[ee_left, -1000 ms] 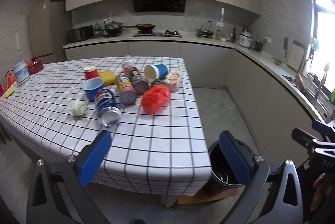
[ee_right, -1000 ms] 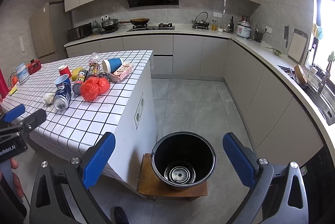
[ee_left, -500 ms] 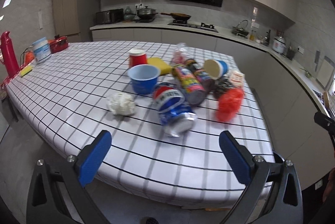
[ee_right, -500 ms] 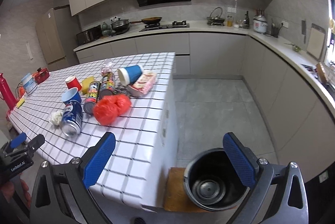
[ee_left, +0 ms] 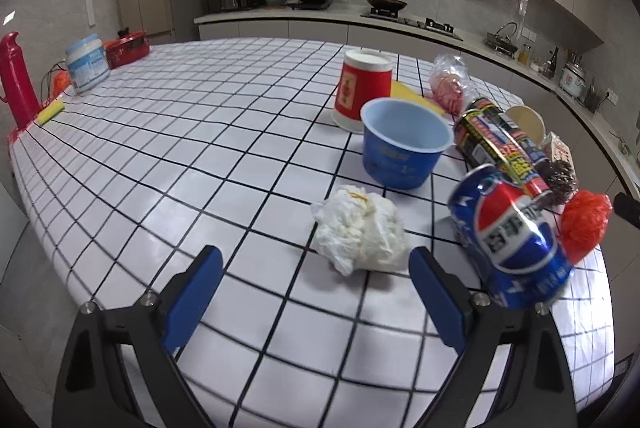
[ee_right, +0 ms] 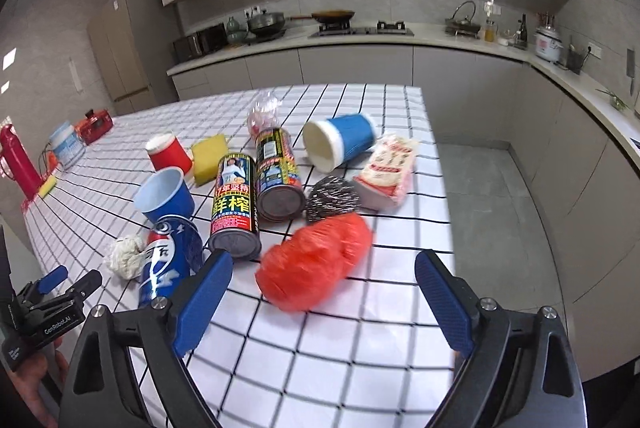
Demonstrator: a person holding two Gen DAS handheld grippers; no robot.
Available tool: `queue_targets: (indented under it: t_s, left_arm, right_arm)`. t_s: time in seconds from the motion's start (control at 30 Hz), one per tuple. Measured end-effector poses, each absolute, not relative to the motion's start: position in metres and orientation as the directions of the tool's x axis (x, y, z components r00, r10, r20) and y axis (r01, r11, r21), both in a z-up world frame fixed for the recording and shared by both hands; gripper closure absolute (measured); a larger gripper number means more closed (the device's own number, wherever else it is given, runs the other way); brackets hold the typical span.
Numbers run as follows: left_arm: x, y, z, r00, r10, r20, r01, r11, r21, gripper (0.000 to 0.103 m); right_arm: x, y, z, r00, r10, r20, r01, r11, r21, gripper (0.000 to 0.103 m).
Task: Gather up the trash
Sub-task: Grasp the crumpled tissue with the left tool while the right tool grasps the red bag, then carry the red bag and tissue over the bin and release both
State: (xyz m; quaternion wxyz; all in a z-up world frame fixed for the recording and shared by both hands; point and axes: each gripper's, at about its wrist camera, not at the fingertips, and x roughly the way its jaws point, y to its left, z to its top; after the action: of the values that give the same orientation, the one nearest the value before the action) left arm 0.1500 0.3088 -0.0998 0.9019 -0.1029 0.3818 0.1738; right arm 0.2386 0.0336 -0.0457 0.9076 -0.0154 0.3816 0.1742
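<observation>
**Hand-held grippers closing over the trash**

Left hand-held gripper (ee_left: 314, 292) spread wide, jaws closing, just short of crumpled white tissue (ee_left: 360, 230). Right hand-held gripper (ee_right: 322, 302) likewise spread and closing, nothing pinched, red plastic bag (ee_right: 316, 262) lying on checkered tabletop (ee_right: 360, 368) just ahead.

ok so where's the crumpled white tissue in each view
Left wrist: the crumpled white tissue lies low and centre-right, just ahead of the gripper's right finger.
Right wrist: it sits at lower left, beside the blue cola can.
Shared landmark: the blue cola can, right of the tissue in both views.
</observation>
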Motion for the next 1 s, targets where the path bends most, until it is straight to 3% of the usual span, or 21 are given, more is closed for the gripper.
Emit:
queue_targets:
  t_s: [0.23,0.4,0.5,0.53,0.57,0.73,1.0]
  left_arm:
    - [0.18,0.319,-0.116,0.631,0.138,-0.763,-0.319,0.943,-0.093,0.012]
    - [0.191,0.318,-0.12,0.633,0.065,-0.772,-0.264,0.955,-0.136,0.021]
    - [0.193,0.318,-0.12,0.648,0.039,-0.76,-0.237,0.96,-0.152,0.04]
    - [0.194,0.318,-0.119,0.655,0.02,-0.756,-0.225,0.96,-0.169,0.054]
    - [0.193,0.318,-0.117,0.657,0.013,-0.754,-0.225,0.958,-0.18,0.056]
    - [0.185,0.321,-0.109,0.675,0.022,-0.738,-0.24,0.952,-0.192,0.06]
    - [0.165,0.296,-0.06,0.744,0.062,-0.665,-0.221,0.963,-0.157,0.06]
  right_arm:
    - [0.266,0.048,-0.077,0.6,0.262,-0.756,-0.281,0.954,0.107,0.01]
    - [0.274,0.051,-0.096,0.56,0.258,-0.788,-0.259,0.957,0.129,0.025]
    - [0.276,0.049,-0.103,0.546,0.266,-0.794,-0.253,0.956,0.147,0.041]
    - [0.276,0.048,-0.103,0.545,0.27,-0.794,-0.252,0.956,0.152,0.045]
    - [0.275,0.046,-0.104,0.545,0.276,-0.792,-0.252,0.954,0.16,0.053]
    - [0.273,0.038,-0.102,0.549,0.306,-0.778,-0.258,0.947,0.191,0.062]
    - [0.26,0.01,-0.078,0.59,0.333,-0.735,-0.254,0.941,0.222,0.063]
